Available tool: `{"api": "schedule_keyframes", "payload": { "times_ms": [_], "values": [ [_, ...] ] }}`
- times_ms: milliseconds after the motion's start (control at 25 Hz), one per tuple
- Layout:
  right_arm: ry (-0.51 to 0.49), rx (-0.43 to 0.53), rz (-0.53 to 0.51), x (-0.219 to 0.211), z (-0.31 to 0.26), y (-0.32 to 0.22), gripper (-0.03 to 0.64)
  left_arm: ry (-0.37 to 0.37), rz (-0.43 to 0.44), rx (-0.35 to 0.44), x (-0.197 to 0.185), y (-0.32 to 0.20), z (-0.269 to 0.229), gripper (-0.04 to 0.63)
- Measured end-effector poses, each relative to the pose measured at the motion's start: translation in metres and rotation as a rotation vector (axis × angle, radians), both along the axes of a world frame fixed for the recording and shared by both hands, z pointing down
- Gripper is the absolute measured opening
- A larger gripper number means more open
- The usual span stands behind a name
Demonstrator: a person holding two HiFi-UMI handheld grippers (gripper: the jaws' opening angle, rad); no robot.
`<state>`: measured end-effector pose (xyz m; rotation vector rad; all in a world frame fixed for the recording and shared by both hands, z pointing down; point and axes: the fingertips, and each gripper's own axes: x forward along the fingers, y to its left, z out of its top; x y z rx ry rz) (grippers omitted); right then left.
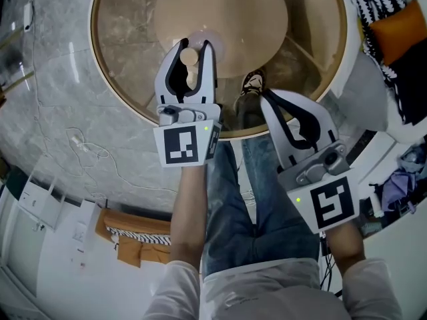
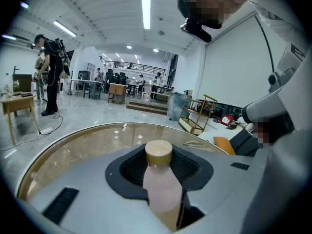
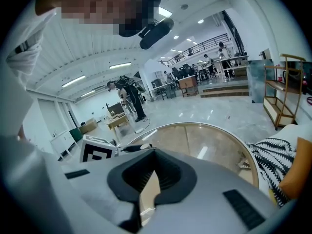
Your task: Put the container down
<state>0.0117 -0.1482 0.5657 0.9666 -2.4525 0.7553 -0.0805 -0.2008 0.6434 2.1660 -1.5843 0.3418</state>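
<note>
A small bottle [image 1: 191, 64] with a pale pink body and a tan cap [image 2: 159, 151] is the container. My left gripper [image 1: 194, 47] is shut on it, and the cap sticks out past the jaws. It is held above the near rim of a round glass table [image 1: 117, 93] with a gold edge. My right gripper [image 1: 267, 100] is to the right and closer to the person, over the table's rim. Its jaws stand closed together with nothing between them; in the right gripper view [image 3: 155, 153] only tan table shows through the slit.
The person's jeans legs and a shoe [image 1: 252, 82] are under the table edge. A sofa with a striped throw and an orange cushion [image 1: 397, 23] is at the right. Cables [image 1: 87, 145] lie on the marble floor at the left. A gold shelf [image 2: 197, 113] stands beyond.
</note>
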Motion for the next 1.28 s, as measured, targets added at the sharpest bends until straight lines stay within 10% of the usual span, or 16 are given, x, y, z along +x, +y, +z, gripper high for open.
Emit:
{"api": "schedule_keyframes", "payload": {
  "times_ms": [1280],
  "values": [
    [0.123,0.088,0.042,-0.002,0.016,-0.019,0.012,-0.042,0.067,0.013,0.017,0.003,0.007,0.155]
  ]
}}
